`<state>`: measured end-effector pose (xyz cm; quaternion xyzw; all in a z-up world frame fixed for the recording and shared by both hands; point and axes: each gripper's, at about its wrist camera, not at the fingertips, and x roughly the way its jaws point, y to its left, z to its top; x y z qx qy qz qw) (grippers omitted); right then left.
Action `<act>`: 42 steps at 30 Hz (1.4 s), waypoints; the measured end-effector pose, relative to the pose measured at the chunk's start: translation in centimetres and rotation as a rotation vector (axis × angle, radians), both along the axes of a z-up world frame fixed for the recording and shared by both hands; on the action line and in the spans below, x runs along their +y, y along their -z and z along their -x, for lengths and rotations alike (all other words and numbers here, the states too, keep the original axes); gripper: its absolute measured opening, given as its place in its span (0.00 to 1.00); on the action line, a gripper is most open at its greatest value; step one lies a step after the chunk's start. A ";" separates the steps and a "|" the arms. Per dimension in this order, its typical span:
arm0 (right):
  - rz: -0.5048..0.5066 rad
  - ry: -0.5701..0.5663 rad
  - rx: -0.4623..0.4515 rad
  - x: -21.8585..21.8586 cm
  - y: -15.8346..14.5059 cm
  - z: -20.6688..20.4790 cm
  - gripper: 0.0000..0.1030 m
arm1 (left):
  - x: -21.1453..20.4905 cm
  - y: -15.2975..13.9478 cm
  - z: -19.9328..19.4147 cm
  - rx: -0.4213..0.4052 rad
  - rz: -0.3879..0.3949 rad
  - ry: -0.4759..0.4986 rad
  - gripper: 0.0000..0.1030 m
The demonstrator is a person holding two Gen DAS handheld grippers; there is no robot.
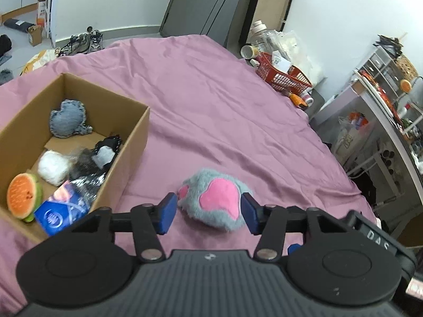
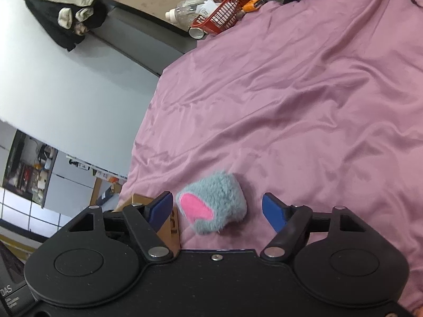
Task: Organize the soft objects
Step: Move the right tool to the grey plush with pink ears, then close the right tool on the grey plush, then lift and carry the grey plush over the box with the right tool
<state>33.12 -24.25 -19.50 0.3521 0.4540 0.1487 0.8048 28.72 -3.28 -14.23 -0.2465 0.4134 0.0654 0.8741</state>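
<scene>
Both released, the left claw (image 1: 208, 212) and right claw (image 2: 218, 210) are flanking the plush paw (image 1: 218, 198); the cardboard box (image 1: 133, 142) is sitting left of the left claw.

Bright, even indoor light, soft shadows; strong fisheye warp w/ dark corners; slight blur, sheen on pink sheet (image 2: 304, 100).

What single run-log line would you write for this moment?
left gripper: open, straddling paw plush | right gripper: open, near paw plush | plush on pink sheet | cardboard box: holds soft items
</scene>
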 end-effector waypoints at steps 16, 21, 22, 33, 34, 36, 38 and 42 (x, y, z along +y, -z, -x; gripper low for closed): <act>-0.049 0.038 0.083 -0.2 3.5 -2.9 0.71 | 1.1 5.6 -7.0 0.134 0.067 -0.084 0.44; -0.041 0.003 0.089 0.5 3.6 -2.6 0.71 | 1.6 6.7 -5.7 0.163 0.135 -0.098 0.44; -0.036 -0.002 0.096 0.7 3.7 -2.6 0.71 | 1.7 6.9 -5.3 0.168 0.150 -0.110 0.44; -0.012 -0.058 0.174 2.4 5.5 -1.8 0.40 | 1.9 7.2 -1.8 0.158 0.257 -0.181 0.25; -0.012 -0.058 0.172 2.4 5.5 -1.6 0.36 | 1.8 7.1 -1.5 0.161 0.265 -0.188 0.24; 0.001 -0.071 0.158 2.4 4.8 -1.0 0.29 | 1.7 6.6 -0.9 0.158 0.277 -0.190 0.21; 0.013 -0.088 0.129 2.5 3.5 0.0 0.27 | 1.4 5.9 -0.1 0.146 0.274 -0.194 0.21; 0.005 -0.105 0.066 2.4 1.3 2.0 0.26 | 1.1 4.1 1.7 0.110 0.260 -0.193 0.21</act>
